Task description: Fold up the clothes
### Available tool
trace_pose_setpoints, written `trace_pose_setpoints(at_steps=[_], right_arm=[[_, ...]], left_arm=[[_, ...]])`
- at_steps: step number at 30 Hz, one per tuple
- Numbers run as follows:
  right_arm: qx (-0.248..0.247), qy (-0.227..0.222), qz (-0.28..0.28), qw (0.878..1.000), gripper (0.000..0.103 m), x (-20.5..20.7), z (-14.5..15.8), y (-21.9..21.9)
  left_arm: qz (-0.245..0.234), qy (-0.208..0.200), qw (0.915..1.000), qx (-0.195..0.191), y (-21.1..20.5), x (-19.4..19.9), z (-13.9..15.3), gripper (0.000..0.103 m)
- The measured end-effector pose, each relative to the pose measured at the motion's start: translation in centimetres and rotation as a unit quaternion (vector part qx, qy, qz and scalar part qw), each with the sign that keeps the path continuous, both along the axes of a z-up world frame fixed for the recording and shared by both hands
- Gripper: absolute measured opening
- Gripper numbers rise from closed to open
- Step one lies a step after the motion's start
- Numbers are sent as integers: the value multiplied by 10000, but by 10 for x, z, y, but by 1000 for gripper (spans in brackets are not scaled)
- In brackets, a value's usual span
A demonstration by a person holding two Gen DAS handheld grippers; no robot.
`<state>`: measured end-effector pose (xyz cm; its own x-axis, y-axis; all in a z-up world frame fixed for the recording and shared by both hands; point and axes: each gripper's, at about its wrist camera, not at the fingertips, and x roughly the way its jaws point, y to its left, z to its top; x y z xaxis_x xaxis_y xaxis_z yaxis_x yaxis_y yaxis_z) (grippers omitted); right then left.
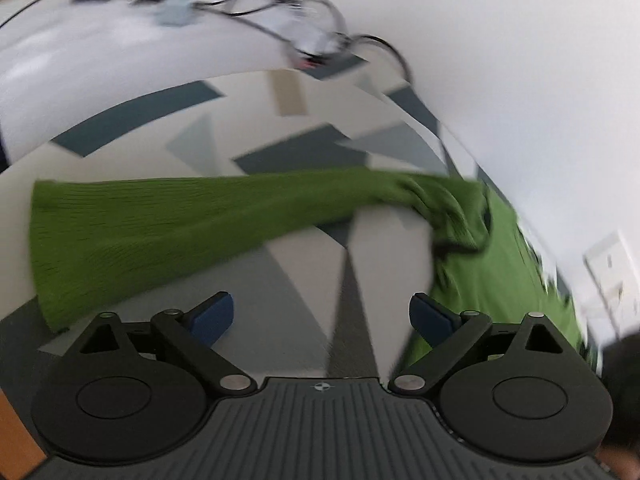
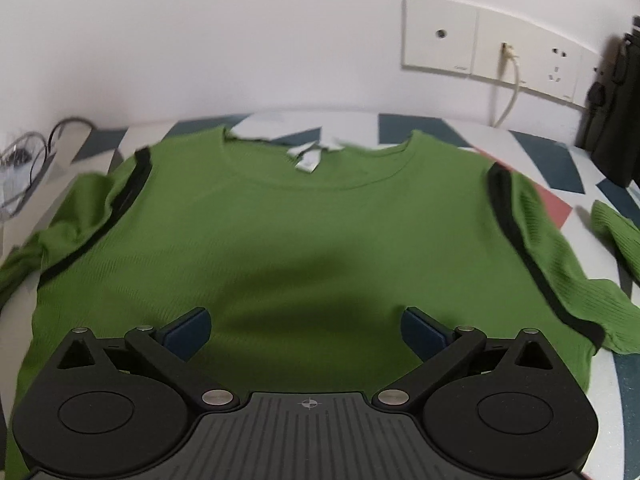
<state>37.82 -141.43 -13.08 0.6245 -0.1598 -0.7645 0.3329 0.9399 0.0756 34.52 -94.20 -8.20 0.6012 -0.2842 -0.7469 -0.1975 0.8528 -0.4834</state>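
Green sweater point(image 2: 280, 232) spread flat on the table point(image 1: 280, 128).
Left claw point(image 1: 322, 318) and right claw point(image 2: 306, 330) both gape, released, sweater just ahead.

Left gripper point(image 1: 322, 314) jaws stand wide apart, nothing between them, above the table point(image 1: 280, 264); the green sleeve point(image 1: 160, 224) lies stretched beyond them.

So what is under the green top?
The green top lies flat on a patterned tablecloth, which shows past its edges. Anything beneath the body is covered.
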Motion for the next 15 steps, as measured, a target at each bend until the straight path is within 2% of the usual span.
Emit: trace_pose_setpoints(at_steps=[4, 9, 15], right_arm=[[-210, 38, 200, 9996, 101, 1, 3, 12], [-179, 65, 271, 9995, 101, 3, 5, 24], [-141, 52, 370, 9992, 101, 4, 7, 33]], left_arm=[[663, 155, 9957, -635, 22, 13, -7, 94], [1336, 163, 9859, -994, 44, 21, -18, 91], [1696, 142, 9830, -683, 56, 42, -18, 91]])
